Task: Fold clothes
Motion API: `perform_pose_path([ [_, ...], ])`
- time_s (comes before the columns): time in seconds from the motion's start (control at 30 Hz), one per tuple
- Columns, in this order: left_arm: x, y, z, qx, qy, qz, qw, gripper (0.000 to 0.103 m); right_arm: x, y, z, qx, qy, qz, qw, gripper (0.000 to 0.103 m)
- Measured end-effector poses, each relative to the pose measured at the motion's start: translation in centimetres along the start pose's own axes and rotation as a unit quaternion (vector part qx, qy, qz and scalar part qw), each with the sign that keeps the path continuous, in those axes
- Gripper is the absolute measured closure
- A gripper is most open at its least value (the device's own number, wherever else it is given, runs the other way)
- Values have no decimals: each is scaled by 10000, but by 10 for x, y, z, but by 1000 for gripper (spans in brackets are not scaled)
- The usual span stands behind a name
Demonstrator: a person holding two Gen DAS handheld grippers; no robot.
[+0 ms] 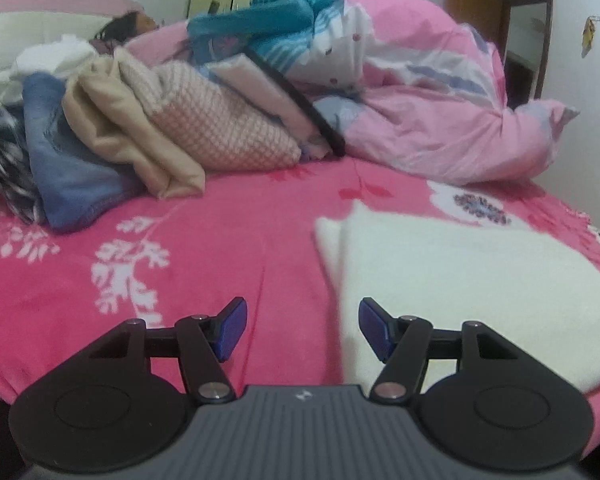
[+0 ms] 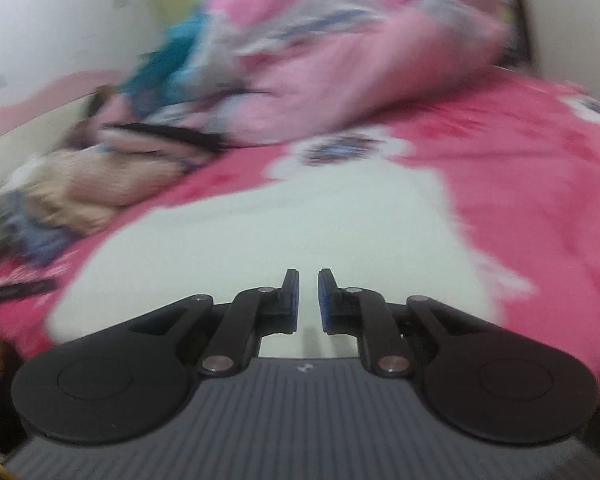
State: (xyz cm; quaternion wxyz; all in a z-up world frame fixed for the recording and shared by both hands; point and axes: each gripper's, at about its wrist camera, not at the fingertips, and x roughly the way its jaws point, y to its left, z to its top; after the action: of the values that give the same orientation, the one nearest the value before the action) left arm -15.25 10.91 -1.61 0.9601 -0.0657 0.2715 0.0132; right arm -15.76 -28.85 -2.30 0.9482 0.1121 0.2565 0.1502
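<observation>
The white cloth point(image 2: 260, 232) is lying under the right fingers point(image 2: 290, 300), narrowly parted, opening, empty; left fingers point(image 1: 232, 326) spread beside its edge.

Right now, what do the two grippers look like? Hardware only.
Both match: the left gripper and right gripper have a grey ribbed body with a small white logo, two round black side discs, black linkage arms with silver pivot pins, and blue pads on black fingers. No cables, hands or sleeves visible.

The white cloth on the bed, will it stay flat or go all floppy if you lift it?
The white cloth probably flops: it lies limp with a soft folded edge. It looks fluffy and light, so likely easy to lift.
</observation>
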Motion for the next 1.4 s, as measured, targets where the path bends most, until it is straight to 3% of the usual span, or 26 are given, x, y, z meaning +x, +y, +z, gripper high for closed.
perform_pose_path([
  [0.1, -5, -11, 3, 188, -162, -150, 9996, 40, 16, 33, -2, -449, 35, 749, 9962, 93],
  [0.2, -12, -28, 1, 378, -343, -683, 9964, 38, 32, 57, -15, -713, 262, 1131, 9907, 93],
  [0.3, -7, -47, -6, 658, -327, -1182, 9903, 36, 55, 67, -35, -948, 649, 960, 9887, 92],
  [0.4, 6, -70, -15, 1084, -72, -1320, 9853, 35, 50, 70, -38, -1043, 546, 898, 9890, 92],
  [0.47, 16, -84, -22, 1398, 162, -1414, 9799, 28, 47, 67, -36, -992, 580, 915, 9891, 92],
  [0.63, 25, -108, -42, 2116, 138, -1129, 9707, 17, 55, 66, -35, -952, 550, 937, 9895, 91],
  [0.77, 27, -113, -49, 2344, 85, -989, 9671, 13, 59, 63, -38, -862, 488, 974, 9903, 91],
  [1.0, 27, -112, -42, 2169, 259, -925, 9715, 10, 59, 59, -37, -691, 475, 1026, 9912, 89],
  [1.23, 18, -111, -13, 1855, 60, -1124, 9762, 10, 60, 54, -37, -535, 433, 1128, 9912, 86],
  [1.37, 42, -121, 7, 1734, 271, -729, 9818, 10, 56, 51, -30, -282, 444, 1080, 9928, 83],
  [1.4, 49, -124, 10, 1726, 349, -636, 9823, 10, 51, 50, -25, -252, 309, 958, 9946, 78],
])
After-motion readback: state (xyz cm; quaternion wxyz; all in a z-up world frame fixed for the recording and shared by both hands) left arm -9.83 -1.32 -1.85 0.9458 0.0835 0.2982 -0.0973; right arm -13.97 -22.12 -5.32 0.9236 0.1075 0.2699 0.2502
